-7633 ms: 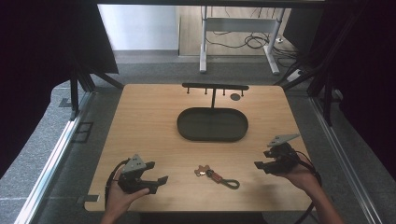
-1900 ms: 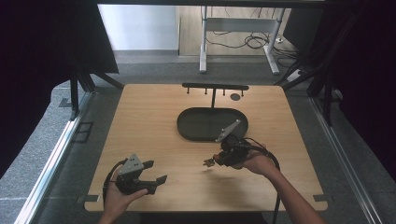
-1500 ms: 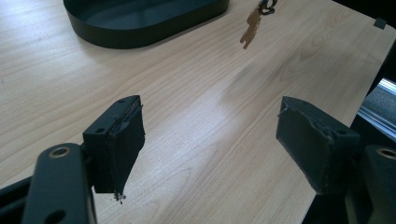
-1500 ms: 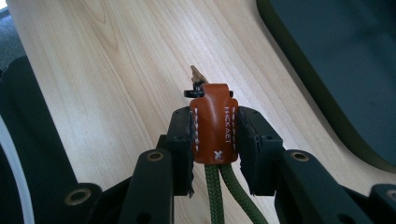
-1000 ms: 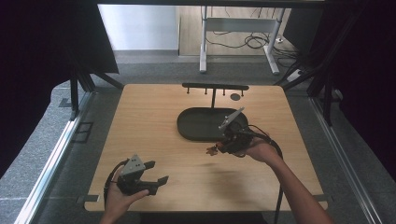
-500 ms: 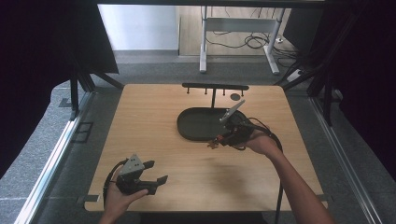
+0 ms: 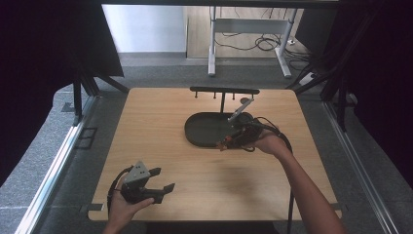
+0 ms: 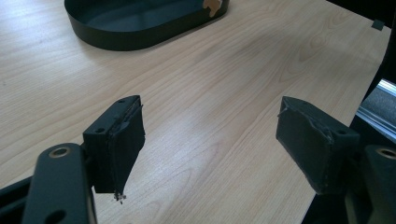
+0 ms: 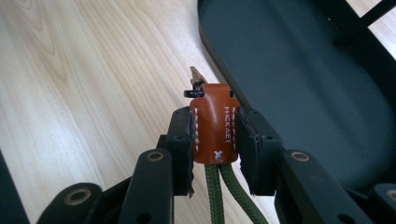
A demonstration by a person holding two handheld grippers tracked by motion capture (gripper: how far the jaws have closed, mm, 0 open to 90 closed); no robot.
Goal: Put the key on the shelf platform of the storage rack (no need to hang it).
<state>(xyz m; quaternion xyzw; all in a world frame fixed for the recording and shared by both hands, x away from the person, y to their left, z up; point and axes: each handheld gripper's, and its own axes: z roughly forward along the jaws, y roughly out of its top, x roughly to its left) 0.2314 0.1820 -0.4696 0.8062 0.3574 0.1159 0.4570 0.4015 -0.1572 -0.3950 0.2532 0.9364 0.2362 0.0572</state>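
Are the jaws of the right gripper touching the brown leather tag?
Touching. The right gripper view shows the right gripper with both black jaws pressed against the sides of the brown leather tag, no gap on either side.

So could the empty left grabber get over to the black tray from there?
Probably yes. The left gripper has open, empty jaws, and bare table lies between it and the black tray. The right gripper sits at the tray's other end.

Black two-jaw grippers (image 7: 146, 184) with grey triangular top plates, trailing black cables, bare forearms.
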